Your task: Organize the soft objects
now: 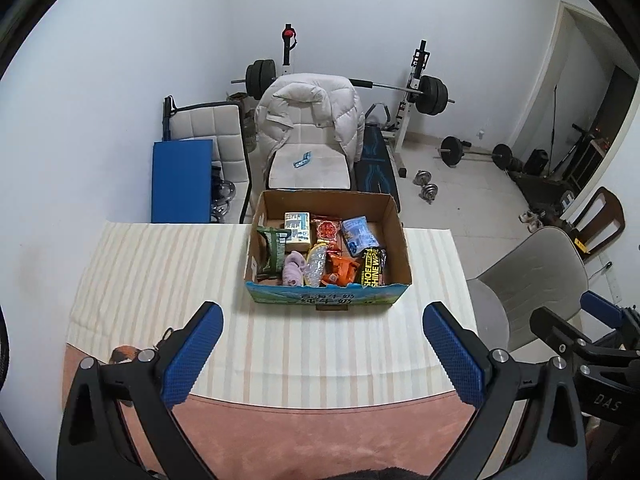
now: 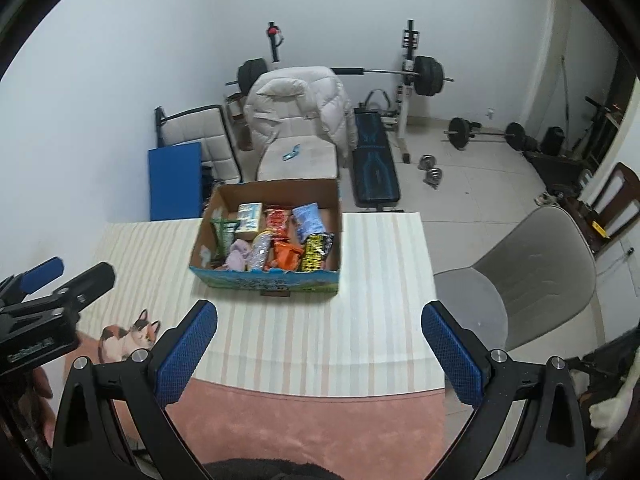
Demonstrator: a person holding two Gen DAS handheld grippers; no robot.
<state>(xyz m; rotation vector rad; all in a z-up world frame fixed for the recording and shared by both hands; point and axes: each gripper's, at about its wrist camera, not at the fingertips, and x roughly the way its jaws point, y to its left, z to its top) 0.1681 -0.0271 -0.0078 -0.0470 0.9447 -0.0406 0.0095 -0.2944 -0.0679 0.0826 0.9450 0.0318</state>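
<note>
An open cardboard box (image 1: pixel 394 236) (image 2: pixel 206 222) stands at the far side of a striped cloth on the table. It holds several soft packets: a green bag (image 1: pixel 272 250), a cream carton (image 1: pixel 297 226), a red snack bag (image 1: pixel 325 229), a blue pouch (image 1: pixel 358 234), a lilac soft item (image 1: pixel 294 267) (image 2: pixel 237 254), an orange pack (image 1: pixel 340 268) (image 2: pixel 286 256) and a black-yellow wipes pack (image 1: pixel 372 266) (image 2: pixel 316 252). My left gripper (image 1: pixel 322 338) is open and empty, well in front of the box. My right gripper (image 2: pixel 320 338) is open and empty too, beside it.
The striped cloth (image 1: pixel 160 280) lies over a pink mat with a cat picture (image 2: pixel 128 338). A grey chair (image 2: pixel 532 276) stands right of the table. Behind the table are a chair with a white puffer jacket (image 1: pixel 308 116), a blue pad (image 1: pixel 182 180), a weight bench and barbells.
</note>
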